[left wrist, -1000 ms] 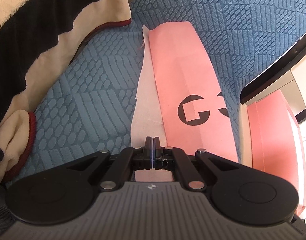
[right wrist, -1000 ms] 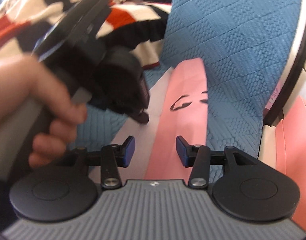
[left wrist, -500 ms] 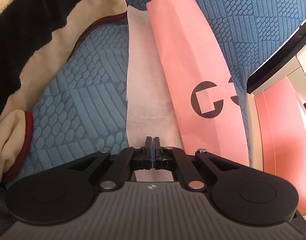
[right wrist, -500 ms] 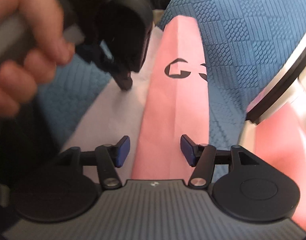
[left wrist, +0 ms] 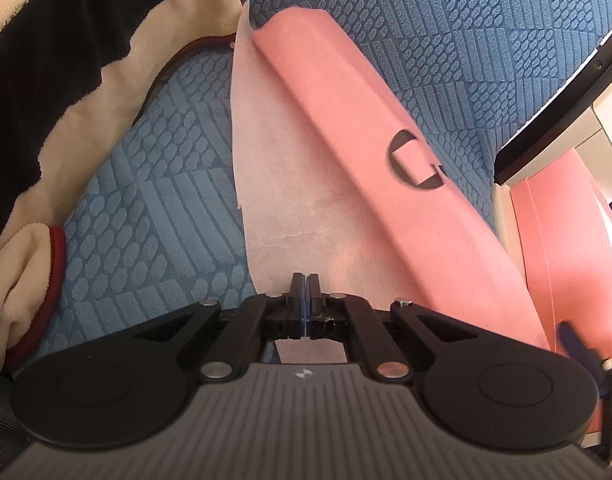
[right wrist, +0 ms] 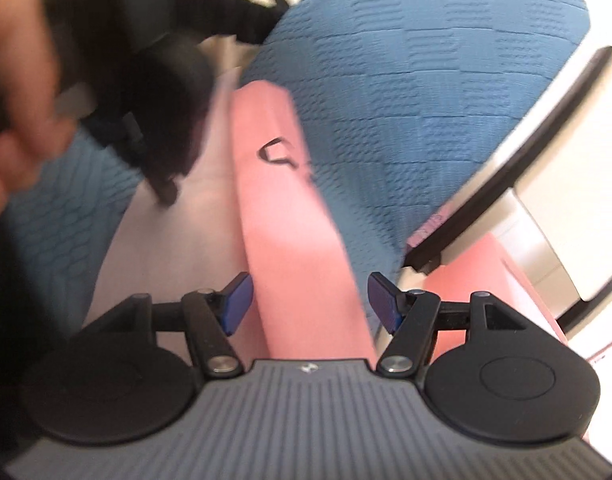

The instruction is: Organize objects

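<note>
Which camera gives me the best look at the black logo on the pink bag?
The left wrist view: the logo on the pink bag is sharp and large, though partly folded over. The right wrist view shows it small, blurred and nearly edge-on.

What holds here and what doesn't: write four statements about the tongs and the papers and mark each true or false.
1. The left tongs are shut on the white sheet. True.
2. The right tongs are clamped on the pink paper. False: their jaws have just been opening and stand apart, with the pink paper between them but not pressed.
3. The pink paper bears a black logo. True.
4. Both papers lie on a bare wooden table. False: they lie on blue fabric with a raised pattern.
</note>
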Available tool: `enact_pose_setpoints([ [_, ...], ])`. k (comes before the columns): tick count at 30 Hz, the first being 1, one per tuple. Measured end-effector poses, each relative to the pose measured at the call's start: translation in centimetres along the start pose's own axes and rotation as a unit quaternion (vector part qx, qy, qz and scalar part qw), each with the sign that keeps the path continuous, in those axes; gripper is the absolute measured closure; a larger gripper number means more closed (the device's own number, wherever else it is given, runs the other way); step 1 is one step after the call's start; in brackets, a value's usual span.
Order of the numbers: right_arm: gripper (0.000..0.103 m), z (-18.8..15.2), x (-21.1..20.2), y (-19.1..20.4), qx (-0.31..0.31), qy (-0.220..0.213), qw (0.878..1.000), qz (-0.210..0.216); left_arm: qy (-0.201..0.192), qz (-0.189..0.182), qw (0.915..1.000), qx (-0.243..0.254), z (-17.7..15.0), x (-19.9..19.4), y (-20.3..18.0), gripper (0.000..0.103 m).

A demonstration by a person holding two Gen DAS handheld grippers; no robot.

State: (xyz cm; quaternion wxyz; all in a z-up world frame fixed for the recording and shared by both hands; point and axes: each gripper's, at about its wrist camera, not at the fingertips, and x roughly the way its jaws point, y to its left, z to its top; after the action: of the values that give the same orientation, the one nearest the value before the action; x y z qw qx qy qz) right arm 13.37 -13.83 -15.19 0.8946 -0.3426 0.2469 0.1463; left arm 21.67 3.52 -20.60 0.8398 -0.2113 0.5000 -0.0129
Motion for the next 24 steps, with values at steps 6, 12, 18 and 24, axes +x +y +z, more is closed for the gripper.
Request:
enact_pose_setpoints([
  [6,0.038,0.4,-0.2,-3.7,0.083,-0.015,0.996,-0.027,0.000,0.001,1.0000,-0.003,0.1,0.1,0.0,0.102],
  [12,0.042,-0.5,1.8,-7.4,0.187,0.015,0.982,0.004,0.000,0.000,1.0000,-0.004,0.3,0.1,0.0,0.102],
  [18,0.057,-0.6,3.8,-9.0,0.230,0.024,0.973,0.027,0.000,-0.011,0.9999,-0.008,0.5,0.0,0.2,0.102],
  [24,0.083,-0.7,6.5,-10.0,0.267,0.056,0.960,0.057,-0.002,-0.056,0.9981,-0.027,0.7,-0.1,0.7,0.102],
])
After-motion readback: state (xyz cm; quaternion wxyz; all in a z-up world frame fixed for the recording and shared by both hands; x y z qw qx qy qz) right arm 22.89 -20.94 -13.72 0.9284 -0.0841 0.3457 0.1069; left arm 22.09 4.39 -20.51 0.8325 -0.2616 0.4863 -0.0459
